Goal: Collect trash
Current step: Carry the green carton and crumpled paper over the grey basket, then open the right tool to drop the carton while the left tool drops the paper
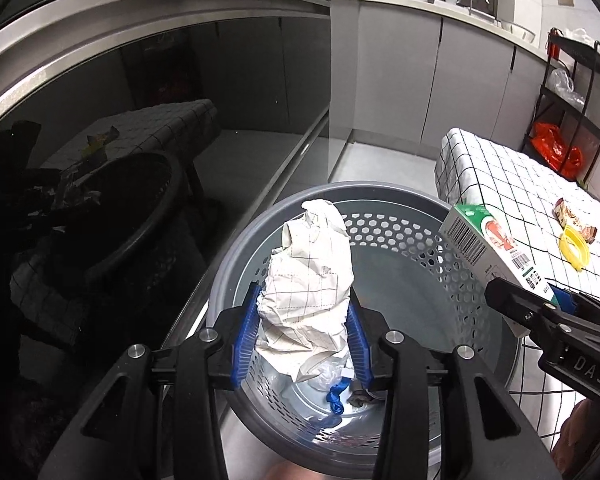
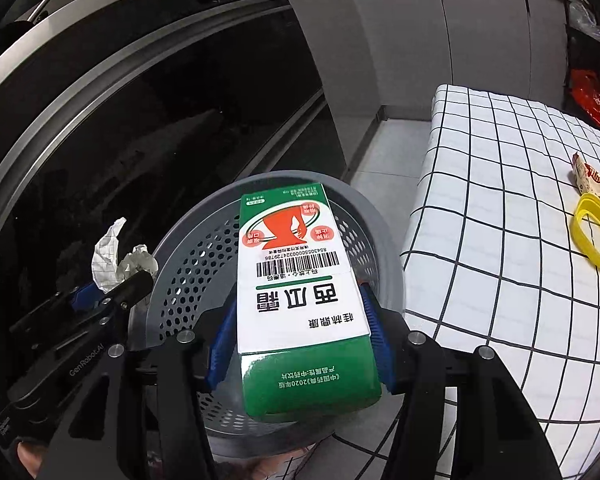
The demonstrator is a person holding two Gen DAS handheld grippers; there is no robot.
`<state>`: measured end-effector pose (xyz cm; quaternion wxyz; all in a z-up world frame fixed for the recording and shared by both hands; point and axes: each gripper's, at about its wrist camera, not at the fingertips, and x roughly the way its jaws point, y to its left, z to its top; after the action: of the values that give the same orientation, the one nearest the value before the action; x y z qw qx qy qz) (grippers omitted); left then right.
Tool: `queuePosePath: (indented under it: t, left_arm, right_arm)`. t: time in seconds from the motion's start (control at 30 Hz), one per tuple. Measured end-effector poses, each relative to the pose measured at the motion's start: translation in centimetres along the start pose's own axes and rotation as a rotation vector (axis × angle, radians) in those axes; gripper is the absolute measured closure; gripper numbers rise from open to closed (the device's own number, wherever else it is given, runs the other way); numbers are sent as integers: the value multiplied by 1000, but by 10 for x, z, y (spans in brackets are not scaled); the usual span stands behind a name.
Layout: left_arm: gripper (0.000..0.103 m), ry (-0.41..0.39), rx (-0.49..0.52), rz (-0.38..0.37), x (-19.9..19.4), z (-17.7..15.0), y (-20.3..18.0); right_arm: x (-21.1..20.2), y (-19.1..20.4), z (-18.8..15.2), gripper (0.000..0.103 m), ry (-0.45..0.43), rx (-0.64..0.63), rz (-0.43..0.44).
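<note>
My left gripper (image 1: 305,332) is shut on a crumpled sheet of gridded paper (image 1: 310,280) and holds it over the open grey perforated bin (image 1: 396,236). My right gripper (image 2: 300,336) is shut on a green and white medicine box (image 2: 296,276) above the same bin (image 2: 180,256). The box also shows in the left wrist view (image 1: 488,248) at the bin's right rim. The paper also shows in the right wrist view (image 2: 118,258) at the left. A blue scrap (image 1: 336,394) and clear plastic lie on the bin floor.
A table with a black-gridded white cloth (image 2: 500,200) stands right of the bin. On it lie a yellow ring (image 2: 596,232) and a snack wrapper (image 2: 592,178). A dark glass oven front (image 1: 100,140) is at left. A black shelf rack (image 1: 572,120) holds orange bags.
</note>
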<state>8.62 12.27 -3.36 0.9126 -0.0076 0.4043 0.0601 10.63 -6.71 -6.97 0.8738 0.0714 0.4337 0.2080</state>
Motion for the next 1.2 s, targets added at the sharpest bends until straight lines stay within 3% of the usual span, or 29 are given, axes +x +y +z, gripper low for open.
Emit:
queuePosePath:
  t: [0.3, 0.43, 0.67, 1.2]
  left_arm:
    - [59, 4, 0, -5, 1, 0, -2]
    - [43, -7, -3, -3, -1, -1, -2]
    - [33, -11, -11, 0, -2, 0, 0]
    - [25, -27, -10, -12, -4, 2, -8]
  right_arm:
    - [1, 4, 1, 48, -8, -16, 6]
    - [-5, 2, 0, 44, -26, -1, 7]
    - [-7, -3, 0, 40, -34, 20, 4]
    - [-16, -14, 0, 34, -55, 36, -26]
